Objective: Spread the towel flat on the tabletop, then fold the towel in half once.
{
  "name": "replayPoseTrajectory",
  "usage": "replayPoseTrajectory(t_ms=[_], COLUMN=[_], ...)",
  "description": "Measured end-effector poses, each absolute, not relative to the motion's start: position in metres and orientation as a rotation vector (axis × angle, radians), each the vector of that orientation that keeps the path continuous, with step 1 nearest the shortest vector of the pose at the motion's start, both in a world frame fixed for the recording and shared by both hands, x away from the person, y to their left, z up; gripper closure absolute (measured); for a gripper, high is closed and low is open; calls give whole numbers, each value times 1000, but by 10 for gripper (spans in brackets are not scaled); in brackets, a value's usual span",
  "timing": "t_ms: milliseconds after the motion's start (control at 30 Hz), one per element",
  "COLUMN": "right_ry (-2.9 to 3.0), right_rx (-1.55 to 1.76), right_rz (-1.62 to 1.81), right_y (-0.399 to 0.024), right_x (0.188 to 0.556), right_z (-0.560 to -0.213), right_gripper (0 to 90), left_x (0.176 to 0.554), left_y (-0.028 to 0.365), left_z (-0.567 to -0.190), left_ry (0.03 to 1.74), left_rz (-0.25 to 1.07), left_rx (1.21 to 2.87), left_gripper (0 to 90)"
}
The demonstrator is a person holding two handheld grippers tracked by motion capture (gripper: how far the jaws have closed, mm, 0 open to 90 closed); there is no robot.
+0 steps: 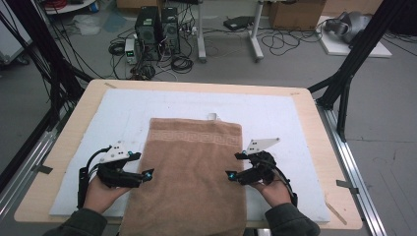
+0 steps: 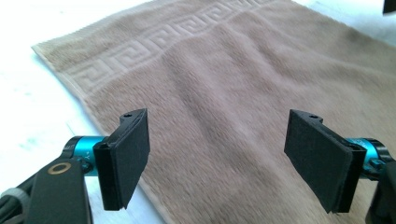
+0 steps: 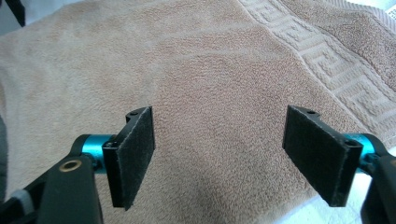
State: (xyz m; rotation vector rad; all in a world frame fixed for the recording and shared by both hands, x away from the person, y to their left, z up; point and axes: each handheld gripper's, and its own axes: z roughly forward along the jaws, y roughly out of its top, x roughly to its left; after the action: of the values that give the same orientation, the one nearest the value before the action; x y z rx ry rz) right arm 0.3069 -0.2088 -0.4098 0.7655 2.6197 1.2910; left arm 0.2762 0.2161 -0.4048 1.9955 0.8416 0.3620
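Both the left gripper (image 1: 143, 175) and the right gripper (image 1: 232, 174) are hovering with jaws spread, gripping nothing, flanking a tan terry towel with a Greek-key border (image 1: 189, 167). It is lying flat at centre frame on the white table mat (image 1: 275, 113), long axis running from bottom edge toward the top, patterned end farthest.

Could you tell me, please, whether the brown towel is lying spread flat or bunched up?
Spread flat: the brown towel lies smooth on the white mat, its near end hanging over the table edge.
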Motion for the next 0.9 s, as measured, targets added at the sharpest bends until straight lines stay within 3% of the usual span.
replayPoseTrajectory(t_ms=[900], right_ry=[2586], right_rx=[764], right_rz=[1260], right_y=[-216], right_x=[348], right_z=[-382], right_gripper=[221], left_x=[311], left_y=[211], left_z=[-393], left_ry=[863], left_rz=[363], left_rx=[2026], left_gripper=[268])
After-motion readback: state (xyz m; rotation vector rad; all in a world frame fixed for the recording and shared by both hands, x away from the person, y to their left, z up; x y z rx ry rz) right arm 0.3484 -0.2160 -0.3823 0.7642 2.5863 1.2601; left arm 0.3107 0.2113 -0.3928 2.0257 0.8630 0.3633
